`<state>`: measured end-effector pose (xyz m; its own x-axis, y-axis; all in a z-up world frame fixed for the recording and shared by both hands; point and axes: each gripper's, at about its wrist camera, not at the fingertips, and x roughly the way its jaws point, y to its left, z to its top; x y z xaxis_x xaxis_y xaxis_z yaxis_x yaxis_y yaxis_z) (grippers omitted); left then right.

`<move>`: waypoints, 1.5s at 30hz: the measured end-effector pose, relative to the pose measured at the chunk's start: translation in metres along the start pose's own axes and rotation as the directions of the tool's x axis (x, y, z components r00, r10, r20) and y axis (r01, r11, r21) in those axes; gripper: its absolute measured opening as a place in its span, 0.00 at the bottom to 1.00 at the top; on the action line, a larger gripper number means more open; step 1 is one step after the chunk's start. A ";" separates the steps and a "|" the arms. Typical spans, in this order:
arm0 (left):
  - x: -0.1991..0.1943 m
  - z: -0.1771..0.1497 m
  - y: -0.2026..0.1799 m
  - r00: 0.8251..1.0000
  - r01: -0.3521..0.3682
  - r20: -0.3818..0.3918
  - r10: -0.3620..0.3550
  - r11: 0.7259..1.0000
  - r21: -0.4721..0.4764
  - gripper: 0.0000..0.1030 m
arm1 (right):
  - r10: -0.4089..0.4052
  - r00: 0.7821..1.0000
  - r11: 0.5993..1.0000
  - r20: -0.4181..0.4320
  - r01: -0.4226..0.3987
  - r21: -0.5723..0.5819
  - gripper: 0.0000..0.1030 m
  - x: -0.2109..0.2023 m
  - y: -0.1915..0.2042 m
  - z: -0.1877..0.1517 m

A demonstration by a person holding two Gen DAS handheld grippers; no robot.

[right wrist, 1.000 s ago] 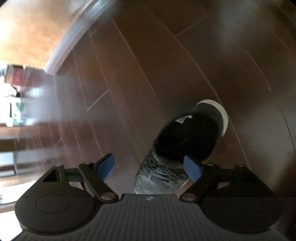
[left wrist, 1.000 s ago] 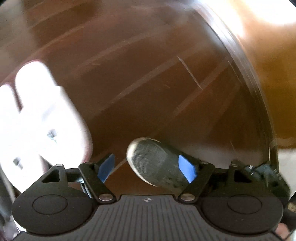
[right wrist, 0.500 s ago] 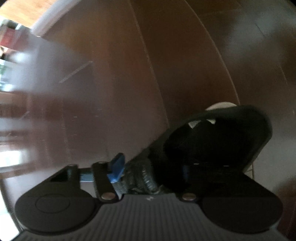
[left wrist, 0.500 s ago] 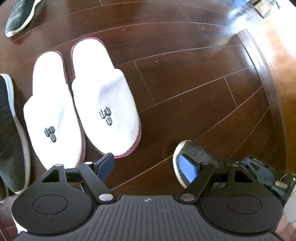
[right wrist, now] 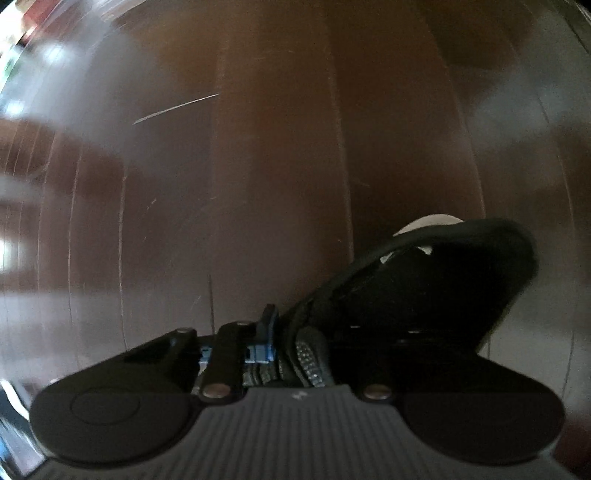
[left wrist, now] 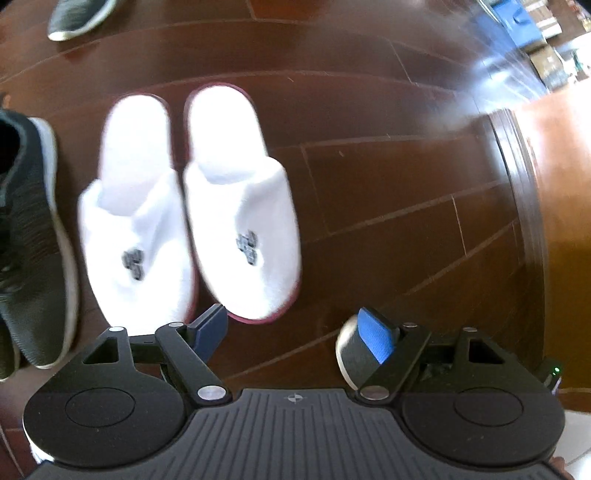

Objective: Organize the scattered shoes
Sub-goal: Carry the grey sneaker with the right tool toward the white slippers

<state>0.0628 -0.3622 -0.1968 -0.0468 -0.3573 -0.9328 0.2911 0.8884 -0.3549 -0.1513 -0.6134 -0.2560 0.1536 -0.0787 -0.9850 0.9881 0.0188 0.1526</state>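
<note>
My right gripper (right wrist: pixel 314 343) is shut on a dark grey knit sneaker (right wrist: pixel 424 288), pinching it near the tongue. The sneaker's black opening fills the lower right of the right wrist view and hides the right finger. In the left wrist view my left gripper (left wrist: pixel 291 334) is open with nothing between its pads. Just ahead of it a pair of white slippers (left wrist: pixel 236 206) lies side by side. A second dark sneaker (left wrist: pixel 29 240) lies left of them. A pale-soled shoe tip (left wrist: pixel 347 354) shows behind my right fingertip.
Dark wooden floorboards (left wrist: pixel 388 206) run under everything. Another grey sneaker (left wrist: pixel 77 18) lies at the far top left. A lighter wood wall or door (left wrist: pixel 561 206) with a dark baseboard bounds the floor on the right.
My right gripper has gone from open around the grey sneaker to shut on it. The left view has swung from bare floor to the white slippers.
</note>
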 end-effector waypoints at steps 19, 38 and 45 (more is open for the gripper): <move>-0.033 0.054 0.037 0.991 0.096 0.111 -0.077 0.980 -0.175 0.80 | -0.103 0.992 0.222 0.077 0.099 -0.970 0.19 -0.027 0.198 -0.026; -0.027 0.062 0.041 0.964 -0.117 0.207 0.165 0.967 -0.227 0.83 | -0.194 0.973 -0.445 0.123 0.025 -0.895 0.18 0.045 0.271 -0.053; -0.005 0.042 0.031 0.973 -0.141 0.146 0.181 0.958 -0.251 0.83 | -0.191 0.978 -0.438 0.083 -0.009 -0.899 0.18 0.062 0.280 -0.028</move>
<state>0.1118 -0.3447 -0.2012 0.1462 -0.2288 -0.9624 0.0455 0.9734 -0.2245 0.1347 -0.5855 -0.2764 -0.0377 -0.1633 -0.9859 -0.4403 0.8883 -0.1303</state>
